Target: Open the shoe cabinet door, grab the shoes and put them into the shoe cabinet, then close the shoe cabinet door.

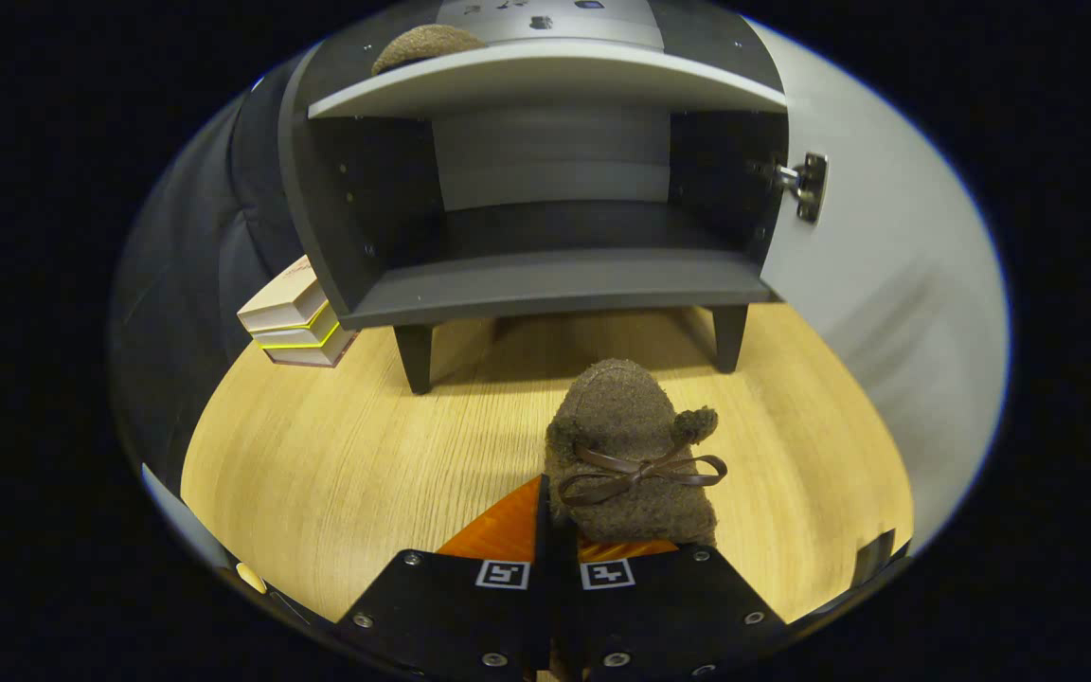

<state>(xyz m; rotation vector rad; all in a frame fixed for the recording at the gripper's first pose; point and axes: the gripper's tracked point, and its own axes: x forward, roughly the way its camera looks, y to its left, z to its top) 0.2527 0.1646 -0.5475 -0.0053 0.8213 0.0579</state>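
Observation:
A brown fuzzy shoe (pixel 631 445) with a thin leather bow sits at the tips of my gripper (pixel 545 507), toe pointing toward the cabinet. The fingers are pressed close together and pinch the shoe's rear edge, which hides the contact itself. Ahead stands the dark shoe cabinet (pixel 545 284) on short legs, its pale door (pixel 886 284) swung open to the right on a metal hinge (pixel 806 185). The lower compartment is bare. A second brown shoe (pixel 427 45) rests on the upper shelf at its left end.
A stack of books (pixel 295 317) lies on the wooden floor (pixel 337 455) beside the cabinet's left leg. The open door flanks the right side of the path to the lower shelf.

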